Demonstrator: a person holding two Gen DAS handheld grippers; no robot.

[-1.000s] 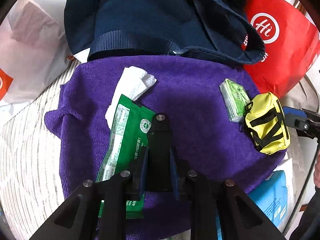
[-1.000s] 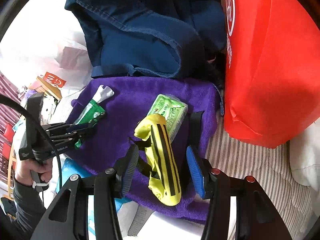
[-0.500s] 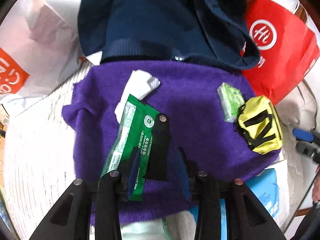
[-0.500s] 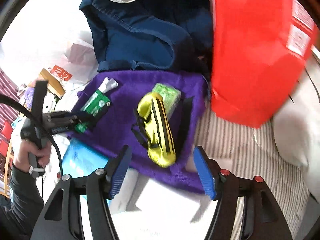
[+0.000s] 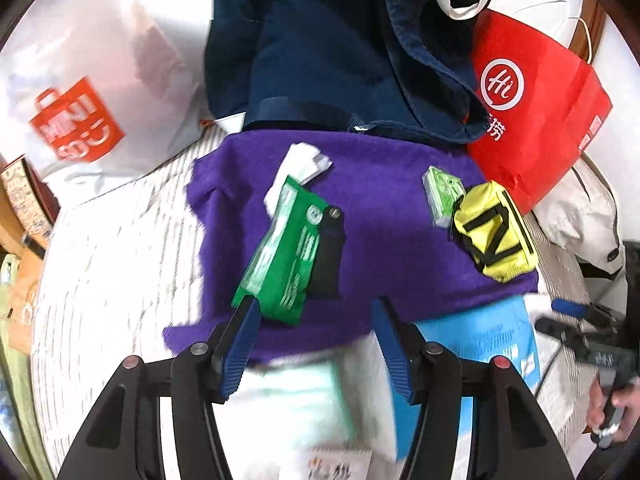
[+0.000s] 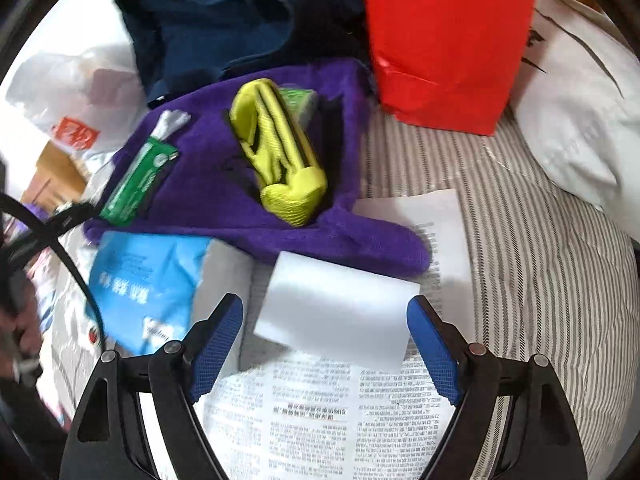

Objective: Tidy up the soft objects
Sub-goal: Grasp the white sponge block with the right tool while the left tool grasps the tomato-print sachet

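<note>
A purple towel [image 5: 380,240] lies spread on the bed. On it rest a green packet [image 5: 284,256], a small black strap piece [image 5: 330,256], a white tissue [image 5: 304,164], a green tissue pack [image 5: 442,192] and a yellow pouch [image 5: 494,236]. My left gripper [image 5: 316,308] hovers over the towel's near edge, its jaws opening, with nothing held between them. My right gripper [image 6: 325,304] is also opening. It hangs above a white foam block [image 6: 336,312] that shows between its fingers without touching the pads. The yellow pouch [image 6: 280,148] sits beyond it on the towel [image 6: 208,184].
A navy bag [image 5: 320,60] and a red bag [image 5: 536,120] crowd the far side of the towel. A white plastic bag [image 5: 80,120] sits at the left. A blue packet [image 6: 136,280] and a printed sheet [image 6: 320,420] lie near me on striped bedding [image 6: 540,280].
The left gripper let go of the black strap piece, opened, and pulled back and up. The right gripper opened wider and drew back from the yellow pouch to above the white block.
</note>
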